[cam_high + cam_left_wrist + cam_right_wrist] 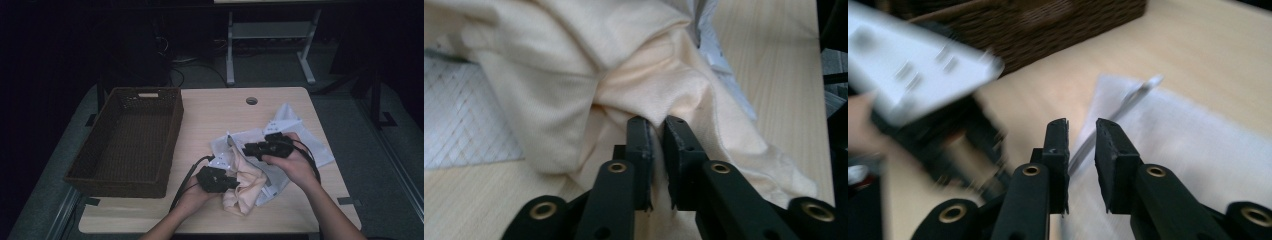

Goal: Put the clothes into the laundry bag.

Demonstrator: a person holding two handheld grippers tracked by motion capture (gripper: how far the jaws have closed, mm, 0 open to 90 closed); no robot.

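Cream cloth point(243, 186) lies bunched low in the middle of the high view, on the pale wood desk point(210, 110), partly tucked in a white mesh bag point(295, 132) that spreads to the right. The left tongs point(234, 183) sit at the cloth's left side. The right tongs point(248, 148) hover over the bag, just above the cloth. A brown woven basket point(127, 142) stands at the left of the frame.

In the left gripper view, the left tongs point(657, 122) sit in the middle with only a thin gap, and a fold of the cream cloth point(589, 70) goes down between them. It looks pinched, so the hold seems good. The mesh bag point(464, 120) shows at the left edge.

In the right gripper view, the right tongs point(1082, 125) stand a little apart with nothing in them. The bag's edge point(1168, 135) lies just behind them, blurred.

The job looks like pulling the cloth out of the bag. To do it well, I think the left tongs should keep a firm pinch, the right tongs should grab the bag's edge, not the cloth, and both should pull apart slowly.
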